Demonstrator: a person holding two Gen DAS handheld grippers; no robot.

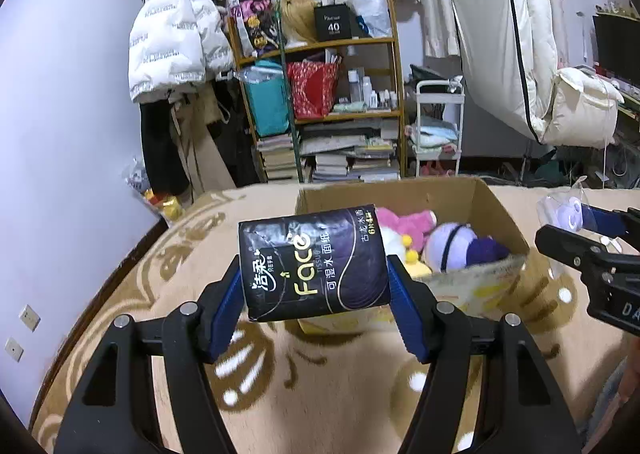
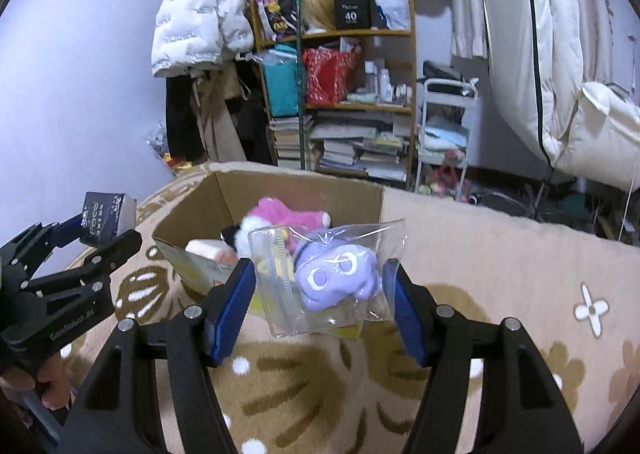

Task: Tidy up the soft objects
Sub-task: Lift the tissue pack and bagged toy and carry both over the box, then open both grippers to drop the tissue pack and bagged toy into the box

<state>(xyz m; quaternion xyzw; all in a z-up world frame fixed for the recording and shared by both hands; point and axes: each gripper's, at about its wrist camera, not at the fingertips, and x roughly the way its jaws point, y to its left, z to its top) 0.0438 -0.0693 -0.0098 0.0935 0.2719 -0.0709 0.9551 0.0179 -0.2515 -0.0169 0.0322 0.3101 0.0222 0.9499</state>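
Note:
My left gripper (image 1: pixel 314 274) is shut on a dark tissue pack (image 1: pixel 314 262) printed "Face", lifted above the beige rug just in front of an open cardboard box (image 1: pixel 496 210). My right gripper (image 2: pixel 320 278) is shut on a clear plastic bag holding a purple plush (image 2: pixel 338 278), also raised near the box (image 2: pixel 192 214). Inside the box lie a pink plush (image 1: pixel 404 220), a purple and white plush (image 1: pixel 456 246) and something yellow (image 1: pixel 416 268). Each view catches the other gripper at its edge: the right gripper (image 1: pixel 576 222) and the left gripper (image 2: pixel 104 224).
A patterned beige rug (image 2: pixel 500 254) covers the surface under the box. Behind stand a wooden shelf (image 1: pixel 352 42) packed with bags, bottles and stacked books, a small white cart (image 1: pixel 438 126), hanging jackets (image 1: pixel 172 34) and a folded white duvet (image 1: pixel 520 54). A person's hand (image 2: pixel 48 386) holds the left gripper.

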